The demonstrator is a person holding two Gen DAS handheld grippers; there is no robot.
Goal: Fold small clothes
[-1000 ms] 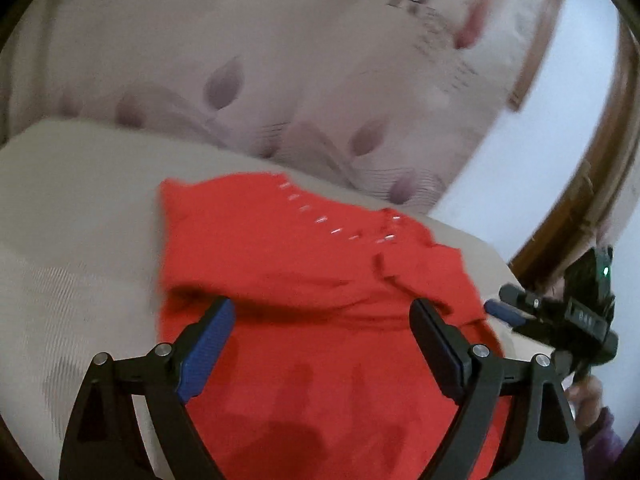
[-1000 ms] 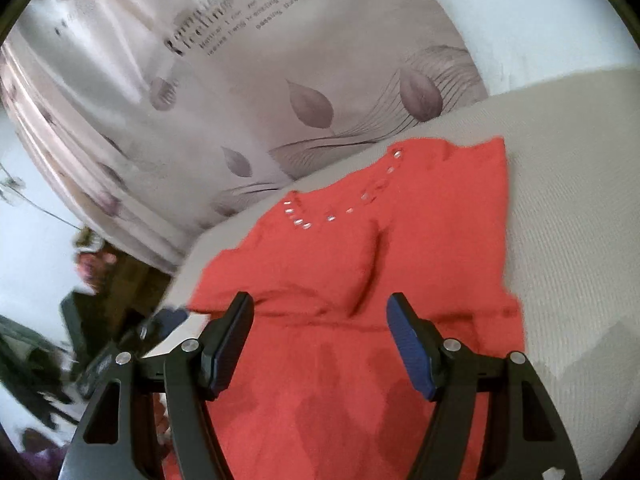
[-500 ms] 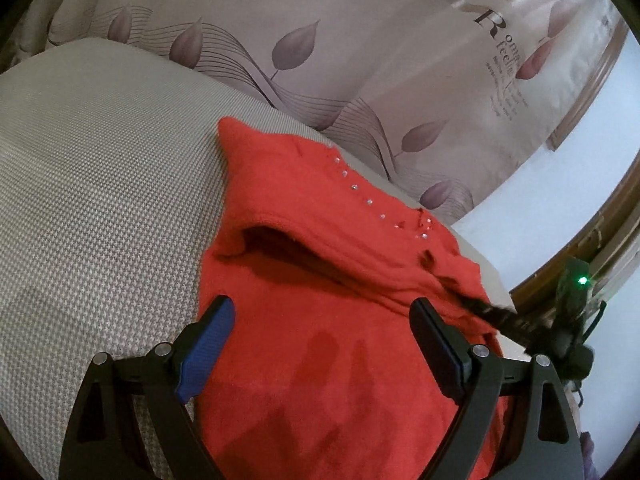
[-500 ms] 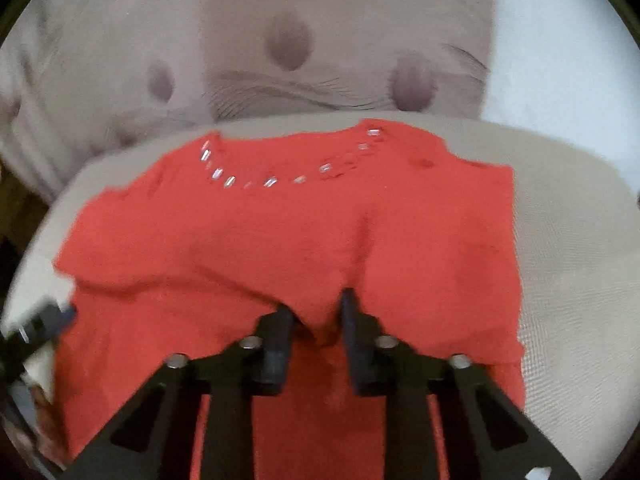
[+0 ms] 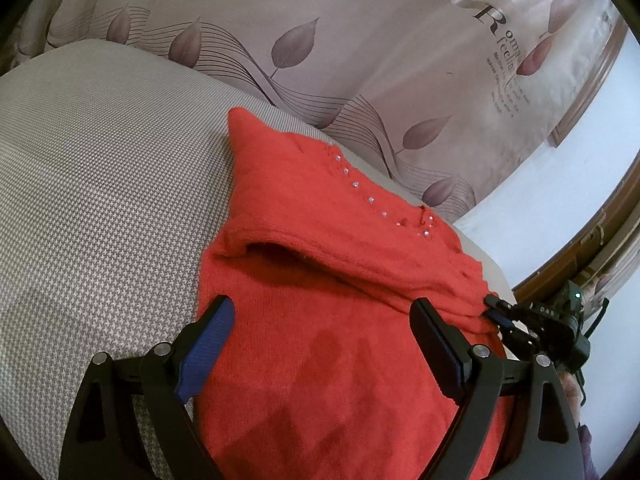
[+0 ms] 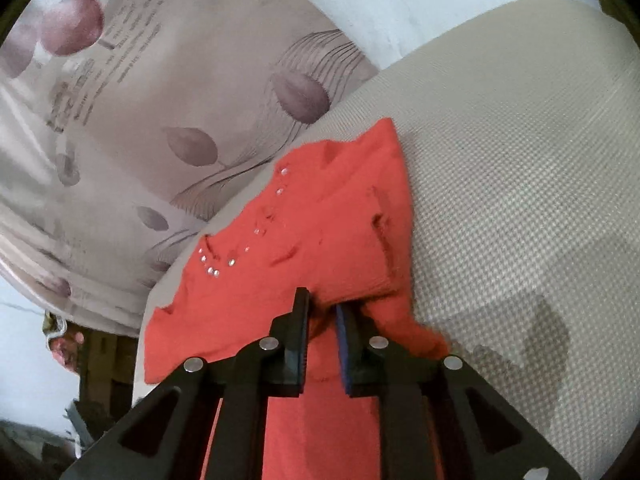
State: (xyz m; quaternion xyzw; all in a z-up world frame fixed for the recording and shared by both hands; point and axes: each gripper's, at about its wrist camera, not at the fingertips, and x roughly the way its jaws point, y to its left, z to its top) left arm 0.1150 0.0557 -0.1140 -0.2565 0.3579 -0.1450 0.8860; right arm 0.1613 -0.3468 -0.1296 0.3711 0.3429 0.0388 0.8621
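Knitwear fills the left wrist view: the red sweater (image 5: 320, 320) lies on the grey houndstooth cushion (image 5: 100, 200), its beaded neckline (image 5: 376, 204) toward the leaf-print curtain (image 5: 360, 60), and a fold of it stands up as a hollow ridge across the middle. The left gripper (image 5: 320, 328) hovers over the lower body with its jaws wide, holding nothing. At the far right edge the right gripper (image 5: 516, 316) meets the sweater's side, but whether its tips pinch one layer or two is hard to make out from here, and the hem is cut off below the frame. In the right wrist view the right gripper (image 6: 322, 316) has its jaws narrow and clamped on a bunched pleat of the red sweater (image 6: 300, 260), which lies slanted on the cushion (image 6: 520, 200) with the studs (image 6: 224, 260) toward the curtain (image 6: 160, 100). The risk, as I judge it, is that the pinch catches only the top layer, so a pull would drag the front across the back and leave the fold crooked; with the other jaws empty nothing anchors the cloth, and the whole garment could slide toward the cushion's edge. The fabric between the pads is hidden by the fingers, the lower body vanishes beneath the gripper frame, and the sleeves are hard to tell apart.
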